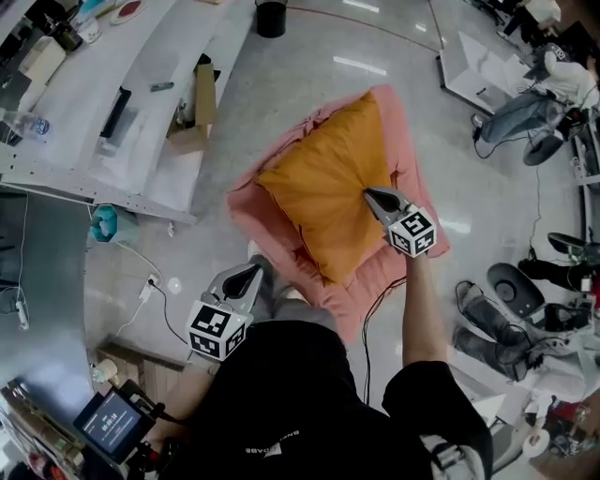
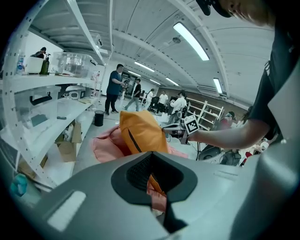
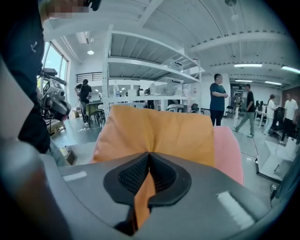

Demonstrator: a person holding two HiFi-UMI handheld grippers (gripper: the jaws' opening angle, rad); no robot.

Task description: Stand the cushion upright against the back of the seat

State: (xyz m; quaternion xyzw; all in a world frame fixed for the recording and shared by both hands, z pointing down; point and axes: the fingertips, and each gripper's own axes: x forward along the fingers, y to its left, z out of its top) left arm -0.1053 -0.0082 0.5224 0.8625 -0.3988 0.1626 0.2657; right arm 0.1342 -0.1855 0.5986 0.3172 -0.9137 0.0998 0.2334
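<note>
An orange cushion (image 1: pixel 328 192) lies tilted on a pink padded seat (image 1: pixel 417 164) on the floor. My right gripper (image 1: pixel 367 194) is shut on the cushion's right edge, and orange cloth (image 3: pixel 144 194) hangs pinched between its pads. In the right gripper view the cushion (image 3: pixel 157 133) rises broad in front, with the pink seat (image 3: pixel 228 152) behind it. My left gripper (image 1: pixel 255 270) is shut at the seat's near left edge. Pink cloth (image 2: pixel 158 199) sits in its jaws under a strip of orange. From the left gripper view the cushion (image 2: pixel 140 133) shows edge-on with its dark zip.
White shelving (image 1: pixel 112 112) with a cardboard box (image 1: pixel 199 108) stands at the left. A black bin (image 1: pixel 270 17) is at the far end. Cables, chair bases (image 1: pixel 520 286) and gear crowd the right. The person's feet (image 1: pixel 281 295) are near the seat. Several people stand far off.
</note>
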